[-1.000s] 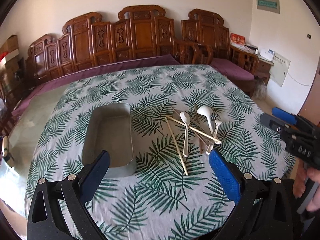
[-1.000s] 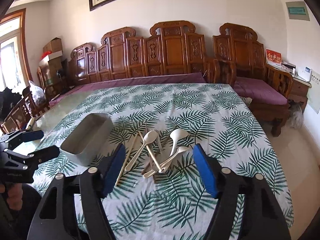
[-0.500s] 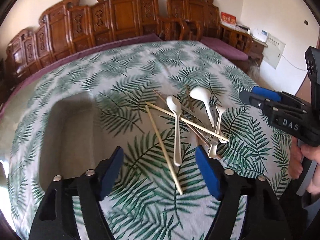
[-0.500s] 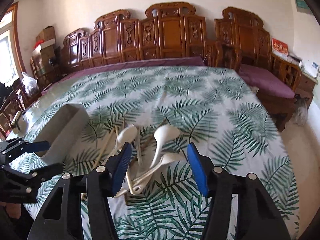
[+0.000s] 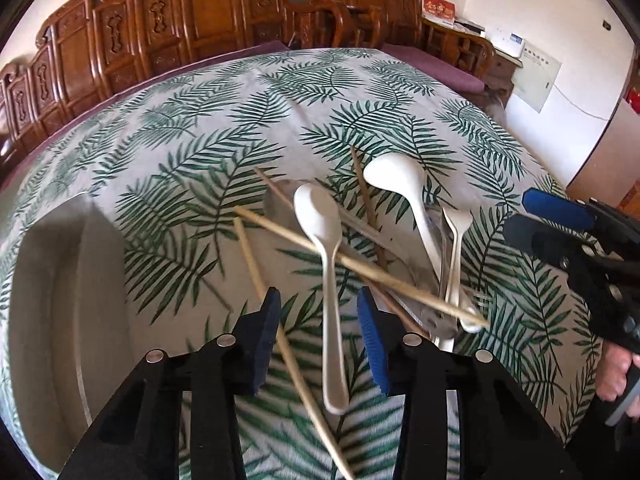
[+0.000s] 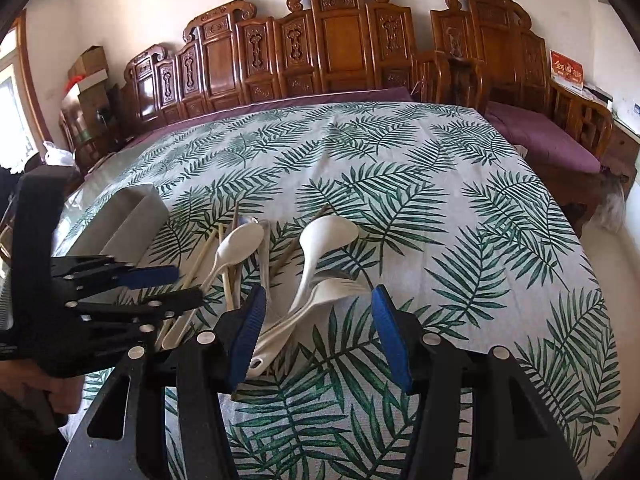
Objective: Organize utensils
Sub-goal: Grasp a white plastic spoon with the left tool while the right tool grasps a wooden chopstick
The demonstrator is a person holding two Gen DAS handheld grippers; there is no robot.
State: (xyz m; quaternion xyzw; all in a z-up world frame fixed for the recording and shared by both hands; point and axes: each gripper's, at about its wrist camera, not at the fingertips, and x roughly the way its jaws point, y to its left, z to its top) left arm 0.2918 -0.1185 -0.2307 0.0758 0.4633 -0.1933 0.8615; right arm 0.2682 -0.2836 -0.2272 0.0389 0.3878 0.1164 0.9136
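From the left wrist view, the left gripper [image 5: 318, 336] hangs low over the table with the leaf-print cloth [image 5: 224, 128]. Its jaws are closing, with the handle of a white plastic spoon [image 5: 326, 276] and a pale bamboo chopstick [image 5: 280, 320] lying between the blue pads; the pads do not yet press on either. A second pale chopstick [image 5: 360, 268] crosses the spoon's handle. Beyond that spoon lie a larger white ladle-shaped spoon [image 5: 404, 196], a small white fork [image 5: 456, 248] and darker brown chopsticks [image 5: 368, 204], all heaped together. The grey rectangular tray [image 5: 52, 304] sits on the cloth at the picture's left of the spoon. The right gripper [image 5: 556, 224] reaches in at the picture's right of the heap, held by a hand [image 5: 618, 376].

From the right wrist view, the right gripper [image 6: 318, 340] stands half spread, its jaws not touching anything, with the handles of the ladle-shaped spoon [image 6: 320, 248] and the fork [image 6: 304, 308] between the pads. The white spoon [image 6: 232, 252] lies left of the ladle, the grey tray [image 6: 124, 216] further left. The left gripper [image 6: 160, 284] shows just left of the white spoon.
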